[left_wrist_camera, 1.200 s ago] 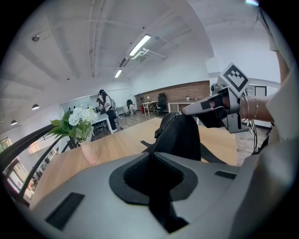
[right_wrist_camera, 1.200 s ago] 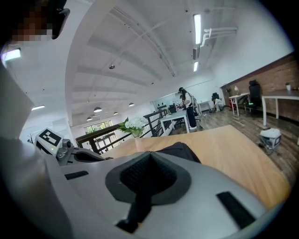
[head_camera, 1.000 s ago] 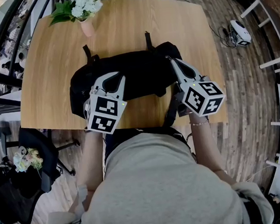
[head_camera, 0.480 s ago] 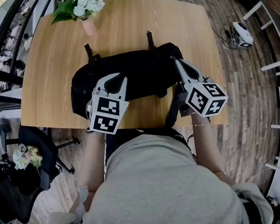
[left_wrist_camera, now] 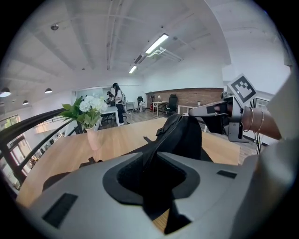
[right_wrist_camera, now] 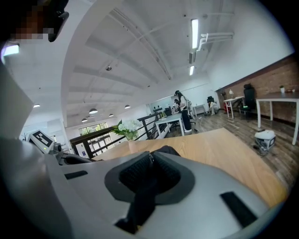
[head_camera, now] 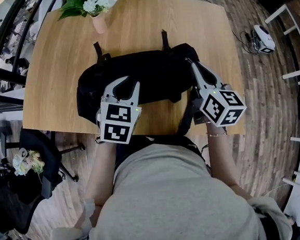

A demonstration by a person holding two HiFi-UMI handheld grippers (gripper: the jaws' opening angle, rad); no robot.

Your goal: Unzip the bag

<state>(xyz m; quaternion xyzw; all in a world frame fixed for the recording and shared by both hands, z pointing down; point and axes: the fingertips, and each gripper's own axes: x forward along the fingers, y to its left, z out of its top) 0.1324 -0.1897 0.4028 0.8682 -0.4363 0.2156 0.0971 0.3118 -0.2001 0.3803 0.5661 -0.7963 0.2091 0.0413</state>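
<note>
A black bag (head_camera: 151, 75) lies across the wooden table (head_camera: 56, 57), its ridge rising in the left gripper view (left_wrist_camera: 184, 135). My left gripper (head_camera: 130, 86) sits at the bag's front left. Its jaws have just been opening and stand a little apart, with a fold of the bag's black fabric still in the gap (left_wrist_camera: 152, 161). My right gripper (head_camera: 191, 64) is at the bag's right end. Its jaws have just eased open a little but remain nearly together on a small metal zipper pull (right_wrist_camera: 150, 158) at their tips.
A pink vase of white flowers (head_camera: 96, 6) stands at the table's far left. A black office chair (head_camera: 38, 158) is left of the person, white chair frames (head_camera: 294, 41) and a small white device (head_camera: 263, 38) on the floor to the right.
The left gripper's jaws have spread slightly and it has rolled a little. The right gripper stays at the bag's right end. The bag has not moved.
</note>
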